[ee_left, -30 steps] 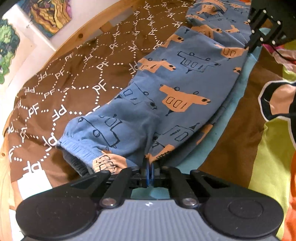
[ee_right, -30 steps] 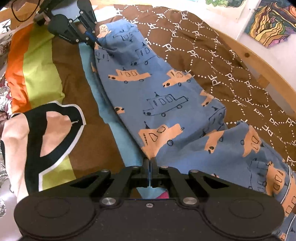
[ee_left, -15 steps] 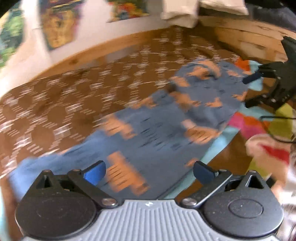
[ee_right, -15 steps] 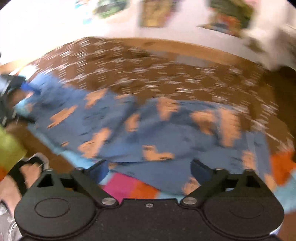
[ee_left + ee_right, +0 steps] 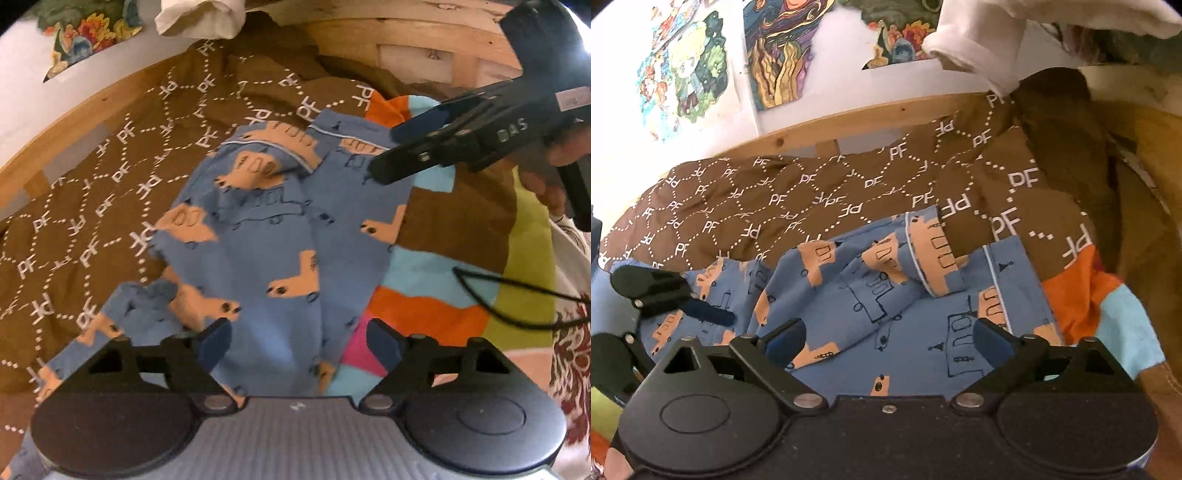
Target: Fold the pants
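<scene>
The blue pants with orange vehicles lie flat on the bed, waistband at the far end and a leg cuff rumpled near left. My left gripper hovers over their near end, its jaws wide but closing; cloth lies under the gap and the pads do not press on it. In the right wrist view the pants spread under my right gripper, whose jaws are also wide and closing, nothing pinched. The right gripper shows over the waistband, held by a hand. One of my left gripper's fingers shows at left.
A brown quilt printed with white letters covers the far side. A striped blanket lies to the right, crossed by a black cable. The wooden bed frame and a white pillow bound the back, posters above.
Both grippers were shut on the pants' near edge a second ago. They have let go and opened, then swung round to face the wall.
</scene>
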A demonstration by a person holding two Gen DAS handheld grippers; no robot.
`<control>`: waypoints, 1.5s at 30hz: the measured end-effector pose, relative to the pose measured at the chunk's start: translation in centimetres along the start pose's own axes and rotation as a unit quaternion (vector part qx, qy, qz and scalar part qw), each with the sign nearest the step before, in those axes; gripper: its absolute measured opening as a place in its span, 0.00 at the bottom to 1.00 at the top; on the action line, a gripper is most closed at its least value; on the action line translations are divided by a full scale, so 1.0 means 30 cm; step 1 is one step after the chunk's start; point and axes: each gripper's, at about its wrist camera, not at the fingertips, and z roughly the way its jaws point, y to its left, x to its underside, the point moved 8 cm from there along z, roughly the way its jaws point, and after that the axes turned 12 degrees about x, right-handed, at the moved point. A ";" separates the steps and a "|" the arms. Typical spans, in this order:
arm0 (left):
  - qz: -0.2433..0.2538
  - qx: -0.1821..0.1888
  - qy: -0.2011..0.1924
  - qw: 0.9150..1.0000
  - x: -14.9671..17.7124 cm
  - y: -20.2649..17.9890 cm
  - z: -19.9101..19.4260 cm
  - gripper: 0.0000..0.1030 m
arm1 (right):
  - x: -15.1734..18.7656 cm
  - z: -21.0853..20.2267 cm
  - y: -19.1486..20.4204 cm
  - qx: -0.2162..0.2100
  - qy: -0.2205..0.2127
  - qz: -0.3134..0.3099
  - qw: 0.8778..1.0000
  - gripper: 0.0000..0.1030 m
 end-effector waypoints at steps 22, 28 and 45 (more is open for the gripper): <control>-0.006 -0.042 0.044 0.998 0.012 0.014 0.054 0.02 | -0.070 0.218 -0.034 0.055 0.010 -0.058 0.997 0.57; -0.016 -0.045 0.041 0.998 0.015 0.034 0.046 0.01 | -0.089 0.273 -0.074 0.046 0.029 -0.055 0.997 0.56; -0.030 -0.023 0.016 0.999 -0.002 0.053 0.001 0.01 | -0.194 0.173 -0.108 0.006 0.040 -0.028 0.999 0.12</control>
